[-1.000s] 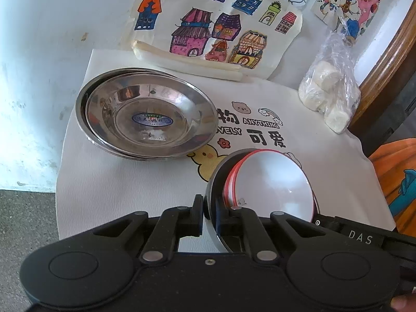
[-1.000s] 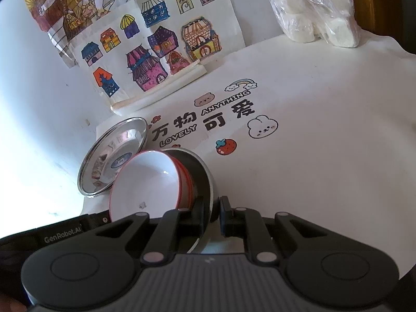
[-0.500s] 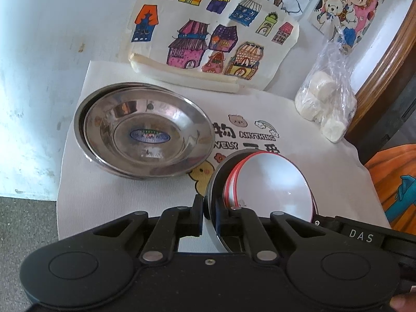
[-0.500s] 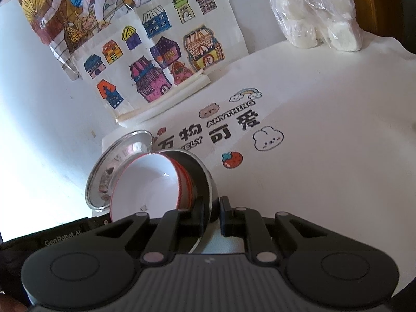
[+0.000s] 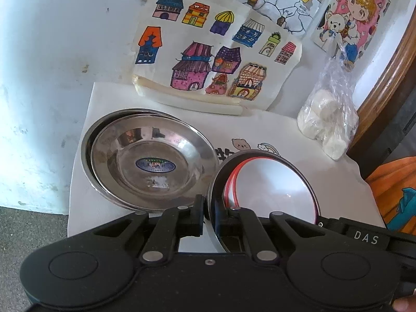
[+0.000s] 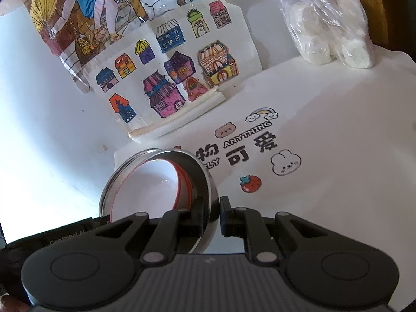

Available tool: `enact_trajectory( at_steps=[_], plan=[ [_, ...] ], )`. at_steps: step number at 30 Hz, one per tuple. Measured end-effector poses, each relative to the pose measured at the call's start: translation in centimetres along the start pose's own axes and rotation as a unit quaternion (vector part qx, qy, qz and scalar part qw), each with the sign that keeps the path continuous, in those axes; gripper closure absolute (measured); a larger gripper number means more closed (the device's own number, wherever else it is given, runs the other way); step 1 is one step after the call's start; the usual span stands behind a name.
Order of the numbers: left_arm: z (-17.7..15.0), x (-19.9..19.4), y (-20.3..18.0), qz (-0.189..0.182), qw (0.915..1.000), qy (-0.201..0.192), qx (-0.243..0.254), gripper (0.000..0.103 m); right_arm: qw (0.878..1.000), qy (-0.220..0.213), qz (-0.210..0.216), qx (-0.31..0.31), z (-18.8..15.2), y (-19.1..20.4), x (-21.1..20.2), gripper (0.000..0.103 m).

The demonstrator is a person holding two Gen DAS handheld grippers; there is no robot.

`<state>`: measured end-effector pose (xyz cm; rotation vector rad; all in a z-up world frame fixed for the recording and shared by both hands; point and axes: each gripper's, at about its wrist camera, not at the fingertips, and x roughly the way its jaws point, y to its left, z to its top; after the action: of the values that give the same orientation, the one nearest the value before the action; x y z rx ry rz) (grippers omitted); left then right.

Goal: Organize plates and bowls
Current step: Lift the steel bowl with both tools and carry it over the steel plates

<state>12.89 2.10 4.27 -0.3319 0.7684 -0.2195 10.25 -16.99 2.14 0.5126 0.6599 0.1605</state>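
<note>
The bowl stack (image 5: 270, 182) is pinched from both sides: my left gripper (image 5: 208, 215) has its fingers (image 5: 193, 218) closed on the near rim of the outer steel bowl (image 5: 215, 179), and my right gripper (image 6: 211, 214) has its fingers (image 6: 226, 217) clamped on the opposite rim of that same bowl. I see the stack tipped up on edge, its mouth facing the left wrist camera, near the front of the white printed cloth (image 5: 273, 130) that covers the desk. Nested inside the steel bowl are white bowls with red rims (image 6: 153, 182); I count at least two red rims, but cannot tell the exact number.

Just left of the stack, toward the cloth's left edge, lie two steel plates (image 5: 148, 158), one nested in the other, the upper one carrying an oval blue label. From the left wrist view, the stack's rim overlaps the plates' right edge; I cannot tell whether they touch.

Further back, a drawing of coloured houses (image 5: 208, 59) leans against the wall, its curled lower edge resting at the cloth's rear edge. At the cloth's far right corner stands one clear plastic bag of white lumps (image 5: 327, 122), beside a wooden frame (image 5: 384, 78). More coloured pictures (image 6: 85, 15) hang behind.
</note>
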Motion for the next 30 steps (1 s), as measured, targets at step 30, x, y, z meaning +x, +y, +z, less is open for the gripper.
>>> enact_trajectory(
  at_steps=[30],
  plan=[
    [0.7,0.6,-0.2,0.013,0.9999,0.000,-0.001,0.098,1.000,0.002,0.003,-0.004,0.8,0.5,1.2,0.090]
  ],
)
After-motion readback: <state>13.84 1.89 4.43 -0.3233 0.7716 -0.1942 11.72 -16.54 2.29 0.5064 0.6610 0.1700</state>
